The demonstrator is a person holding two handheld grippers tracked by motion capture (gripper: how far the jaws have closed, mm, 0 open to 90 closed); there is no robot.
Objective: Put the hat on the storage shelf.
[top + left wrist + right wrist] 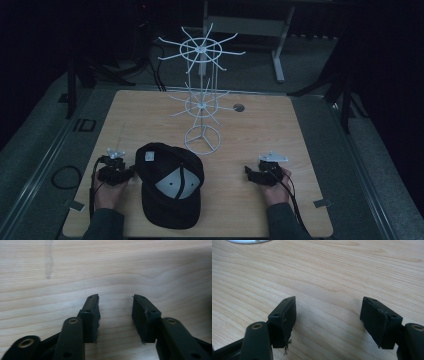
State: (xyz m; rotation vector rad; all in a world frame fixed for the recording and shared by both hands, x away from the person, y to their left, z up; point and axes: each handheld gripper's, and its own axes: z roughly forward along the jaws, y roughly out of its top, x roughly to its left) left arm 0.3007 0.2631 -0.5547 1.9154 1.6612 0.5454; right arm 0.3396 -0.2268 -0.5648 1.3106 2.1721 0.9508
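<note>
A black cap with a pale inner panel and a small white tag lies on the wooden table, near the front and left of centre. Behind it stands a white wire rack with two tiers of hooks on a ring base. My left gripper rests on the table just left of the cap. In the left gripper view its jaws stand open over bare wood. My right gripper rests to the right of the cap, apart from it. Its jaws are open with nothing between them.
The rack's white ring base shows at the top edge of the right gripper view. A round cable hole sits in the table behind the rack. A coiled cable lies on the floor at the left. The surroundings are dark.
</note>
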